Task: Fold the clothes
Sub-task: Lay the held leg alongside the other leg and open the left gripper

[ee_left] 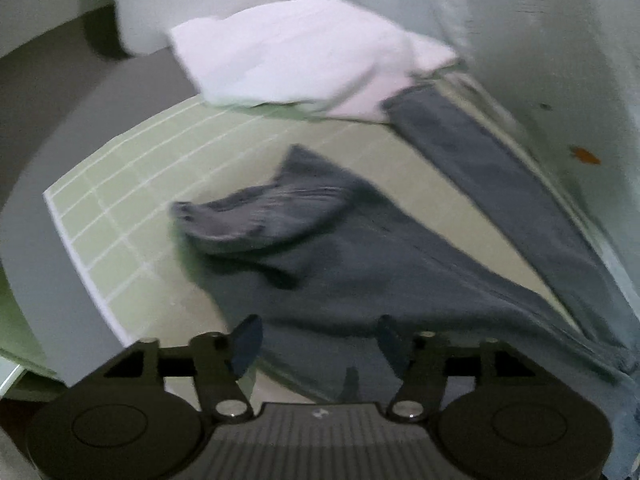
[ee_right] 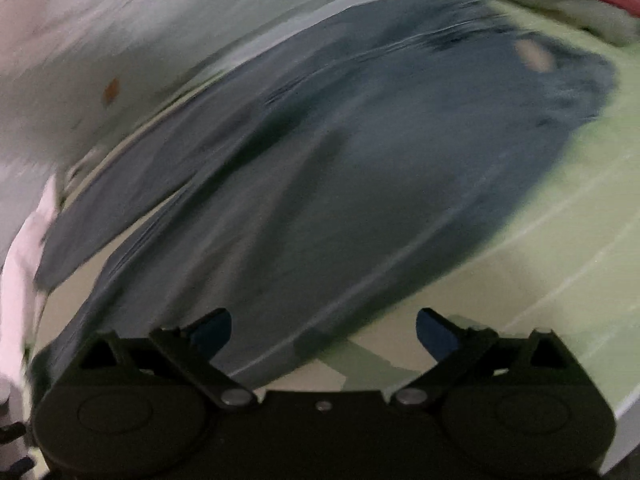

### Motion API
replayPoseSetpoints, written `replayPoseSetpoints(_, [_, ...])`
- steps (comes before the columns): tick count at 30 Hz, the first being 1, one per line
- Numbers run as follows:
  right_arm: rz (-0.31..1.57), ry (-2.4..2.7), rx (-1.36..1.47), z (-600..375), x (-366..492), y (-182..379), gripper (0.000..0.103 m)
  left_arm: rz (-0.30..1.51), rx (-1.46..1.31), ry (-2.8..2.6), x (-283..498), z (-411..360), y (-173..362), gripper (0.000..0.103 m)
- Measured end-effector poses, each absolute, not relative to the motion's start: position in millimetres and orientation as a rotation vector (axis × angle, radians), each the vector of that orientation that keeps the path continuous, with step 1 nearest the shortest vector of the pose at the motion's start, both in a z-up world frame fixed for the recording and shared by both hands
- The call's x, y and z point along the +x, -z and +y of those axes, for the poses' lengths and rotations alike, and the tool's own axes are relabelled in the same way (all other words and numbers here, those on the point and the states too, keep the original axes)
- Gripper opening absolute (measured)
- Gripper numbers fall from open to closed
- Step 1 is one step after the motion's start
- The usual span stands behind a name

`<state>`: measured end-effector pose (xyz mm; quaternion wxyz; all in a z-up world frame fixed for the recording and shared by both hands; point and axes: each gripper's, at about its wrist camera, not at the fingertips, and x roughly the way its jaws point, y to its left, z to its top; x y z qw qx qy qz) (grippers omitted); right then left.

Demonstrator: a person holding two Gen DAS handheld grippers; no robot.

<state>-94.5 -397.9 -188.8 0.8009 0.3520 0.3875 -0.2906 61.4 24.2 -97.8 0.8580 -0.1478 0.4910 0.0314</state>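
Dark grey-blue trousers [ee_left: 360, 248] lie spread on a green checked mat [ee_left: 132, 184]. One leg runs along the wall; the other has its end folded over in a bunch [ee_left: 240, 216]. My left gripper [ee_left: 318, 340] is open and empty, just above the near edge of the trousers. In the right wrist view the trousers [ee_right: 340, 152] fill the middle, blurred. My right gripper [ee_right: 324, 328] is open wide and empty over their lower edge.
A folded white cloth [ee_left: 304, 52] lies at the far end of the mat. A pale wall [ee_left: 560, 60] with an orange mark [ee_left: 586, 156] runs along the right. A white and red item [ee_right: 580, 4] lies past the trousers.
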Motion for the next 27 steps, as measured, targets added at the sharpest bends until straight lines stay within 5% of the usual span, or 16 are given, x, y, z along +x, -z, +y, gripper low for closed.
replayPoseSetpoints(3, [0.780, 0.720, 0.810, -443, -132, 193, 0.101, 0.974, -0.283, -0.001, 44, -12, 84, 0.089])
replayPoseSetpoints(10, [0.527, 0.816, 1.135, -561, -210, 213, 0.103, 0.881, -0.233, 0.067, 4, -90, 49, 0.090])
replayPoseSetpoints(15, [0.528, 0.806, 1.063, -599, -212, 215, 0.096, 0.860, -0.191, 0.027, -24, -132, 37, 0.091])
replayPoseSetpoints(18, [0.528, 0.800, 1.021, -622, -213, 216, 0.059, 0.876, -0.159, 0.003, -32, -151, 36, 0.091])
replayPoseSetpoints(19, [0.528, 0.798, 1.006, -629, -214, 216, 0.028, 0.880, -0.146, -0.002, -34, -158, 35, 0.091])
replayPoseSetpoints(20, [0.528, 0.796, 0.992, -637, -214, 217, 0.013, 0.885, -0.132, -0.006, -35, -165, 34, 0.091])
replayPoseSetpoints(27, [0.523, 0.855, 0.859, -683, -238, 209, 0.011, 0.893, -0.072, 0.013, -29, -209, 30, 0.091])
